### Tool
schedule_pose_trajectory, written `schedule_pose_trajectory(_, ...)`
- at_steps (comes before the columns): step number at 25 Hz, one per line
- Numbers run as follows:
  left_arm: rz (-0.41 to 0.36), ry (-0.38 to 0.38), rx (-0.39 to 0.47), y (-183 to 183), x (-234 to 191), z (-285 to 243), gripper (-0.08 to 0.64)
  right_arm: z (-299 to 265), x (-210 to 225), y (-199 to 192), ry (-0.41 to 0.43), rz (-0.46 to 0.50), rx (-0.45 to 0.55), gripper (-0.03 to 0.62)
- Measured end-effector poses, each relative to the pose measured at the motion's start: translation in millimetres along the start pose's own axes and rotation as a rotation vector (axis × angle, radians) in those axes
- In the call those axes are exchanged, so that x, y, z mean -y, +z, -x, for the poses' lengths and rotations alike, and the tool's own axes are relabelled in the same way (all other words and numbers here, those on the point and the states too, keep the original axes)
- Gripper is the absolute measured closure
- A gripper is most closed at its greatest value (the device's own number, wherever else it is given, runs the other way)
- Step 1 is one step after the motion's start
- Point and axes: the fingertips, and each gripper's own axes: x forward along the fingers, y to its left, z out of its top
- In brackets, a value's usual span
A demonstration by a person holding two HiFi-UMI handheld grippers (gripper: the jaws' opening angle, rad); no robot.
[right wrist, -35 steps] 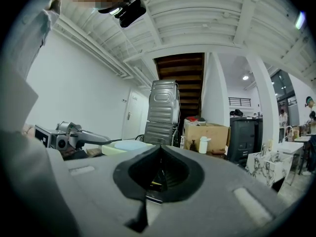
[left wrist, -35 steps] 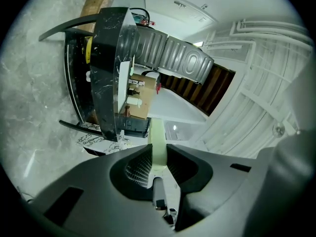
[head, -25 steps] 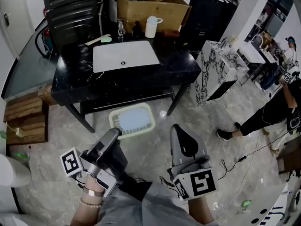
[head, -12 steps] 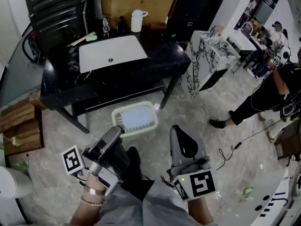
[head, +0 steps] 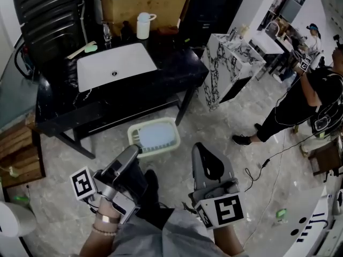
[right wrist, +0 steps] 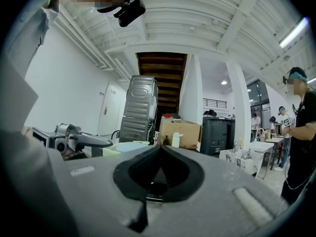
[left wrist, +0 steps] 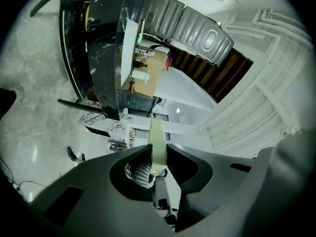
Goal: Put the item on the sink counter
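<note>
A pale green dish basket (head: 154, 135) with a blue inside hangs low over the floor, in front of the black sink counter (head: 179, 63). My left gripper (head: 135, 150) is shut on its near left rim; in the left gripper view the green rim (left wrist: 157, 142) stands edge-on, pinched between the jaws. My right gripper (head: 199, 146) is shut and holds nothing, just right of the basket and apart from it. A white sink basin (head: 115, 66) is set into the counter top. From the right gripper view the basket (right wrist: 123, 147) shows at the left.
On the counter's back stand a faucet (head: 106, 33), a white bottle (head: 142, 25), a green spatula (head: 83, 48) and a cardboard box (head: 142, 1). A marble pedestal (head: 230, 63) stands to the right, a person (head: 305, 100) beyond it. A cable (head: 270, 165) trails across the floor; wooden crates (head: 16, 154) sit left.
In the head view the counter and sink have slid to the left and the person at right looms larger. Both grippers keep their places in that view, the basket still in the left one.
</note>
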Motion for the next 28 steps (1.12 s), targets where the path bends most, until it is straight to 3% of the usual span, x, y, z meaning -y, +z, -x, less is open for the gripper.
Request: schedule_pose_trajectory(28, -0.004, 0.006, -0.021, 129.8, -25.5, -190.4, 0.471, -188.4, 116.3, 9.4, -0.005, 0.009, 0.005, 0.595)
